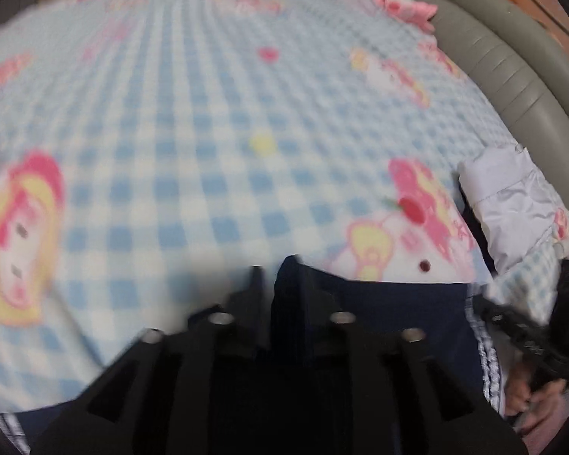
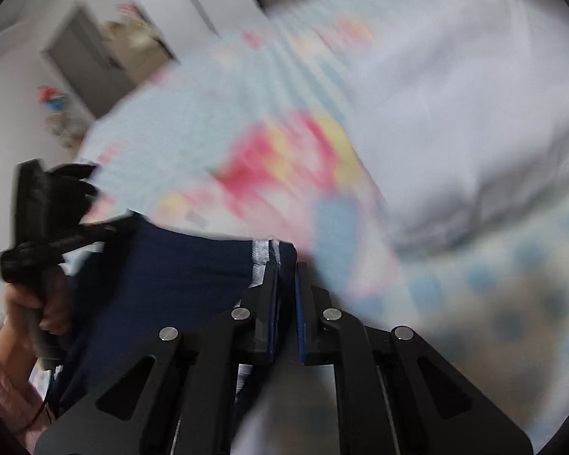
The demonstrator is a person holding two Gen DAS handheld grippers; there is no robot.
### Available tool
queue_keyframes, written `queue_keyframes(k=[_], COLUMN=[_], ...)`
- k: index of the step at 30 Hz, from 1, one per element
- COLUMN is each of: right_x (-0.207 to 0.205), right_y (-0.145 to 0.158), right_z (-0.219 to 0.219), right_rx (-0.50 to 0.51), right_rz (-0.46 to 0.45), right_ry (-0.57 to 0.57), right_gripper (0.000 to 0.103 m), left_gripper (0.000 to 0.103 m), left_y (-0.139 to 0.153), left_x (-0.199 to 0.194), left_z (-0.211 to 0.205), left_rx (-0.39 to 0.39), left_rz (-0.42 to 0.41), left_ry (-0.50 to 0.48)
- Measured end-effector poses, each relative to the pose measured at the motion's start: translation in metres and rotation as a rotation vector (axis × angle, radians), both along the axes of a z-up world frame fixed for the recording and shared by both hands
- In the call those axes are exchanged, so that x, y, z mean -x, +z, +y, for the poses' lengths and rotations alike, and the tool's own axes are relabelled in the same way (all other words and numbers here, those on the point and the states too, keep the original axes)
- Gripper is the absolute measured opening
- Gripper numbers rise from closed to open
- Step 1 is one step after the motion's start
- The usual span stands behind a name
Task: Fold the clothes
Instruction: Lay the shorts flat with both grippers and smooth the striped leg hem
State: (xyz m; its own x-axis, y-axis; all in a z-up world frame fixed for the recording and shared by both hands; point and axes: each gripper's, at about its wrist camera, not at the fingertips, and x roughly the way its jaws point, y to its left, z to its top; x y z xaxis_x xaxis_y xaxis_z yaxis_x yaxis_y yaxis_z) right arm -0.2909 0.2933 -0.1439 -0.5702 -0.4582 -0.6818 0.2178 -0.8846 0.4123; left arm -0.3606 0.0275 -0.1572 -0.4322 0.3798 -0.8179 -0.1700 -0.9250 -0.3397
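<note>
Navy fabric (image 1: 390, 303), a dark blue garment with a white-striped trim along one edge, is stretched between the two grippers low in both wrist views, just above a bed covered by a blue-and-white checked blanket (image 1: 193, 121) printed with pink and yellow cartoon figures. In the left wrist view the left gripper (image 1: 275, 276) has its fingers drawn narrow on a corner of the garment, the cloth pinched between them at about 6 o'clock in the picture. In the right wrist view the right gripper (image 2: 286, 276) has its fingers nearly together on the striped trim (image 2: 262, 261), with the fabric rising between the pads. From that view the garment runs toward 9 o'clock, where a hand (image 2: 38, 311) in a pink sleeve holds the other black gripper. The left view shows the right hand (image 1: 531, 398) at about 4 o'clock, on its gripper's handle. A white crumpled garment (image 1: 512, 197) lies on the blanket toward 3 o'clock, near the bed's grey padded edge (image 1: 512, 76). A pink plush item (image 1: 406, 7) sits far up the bed at about 1 o'clock. Both views are motion-blurred, so finer detail of the garment cannot be told.
</note>
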Motion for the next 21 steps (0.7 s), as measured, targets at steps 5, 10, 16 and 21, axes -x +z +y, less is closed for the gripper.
queue_keyframes(k=[5,10,16,21], right_x=[0.01,0.019,0.01,-0.045], right_y=[-0.02,-0.033,-0.016,0.038], right_z=[0.003,-0.006,0.007,0.004], right_rx=[-0.006,-0.105,-0.122,-0.111], right_rz=[-0.093,-0.111,-0.05,0.062], right_ry=[-0.014,-0.03,-0.113,-0.067], right_gripper=[0.029,0.011,0.016,0.027], left_gripper=[0.031,0.007,0.034,0.038], left_y=[0.01,0.0,0.044,0.08], left_x=[-0.015,0.002,-0.032,-0.148], left_z=[0.013,0.03,0.021,-0.008], left_rx=[0.064,0.215,0.194,0.273], left_rz=[0.087,0.054,0.087,0.2], left_ry=[-0.077,-0.085,-0.038,0.026])
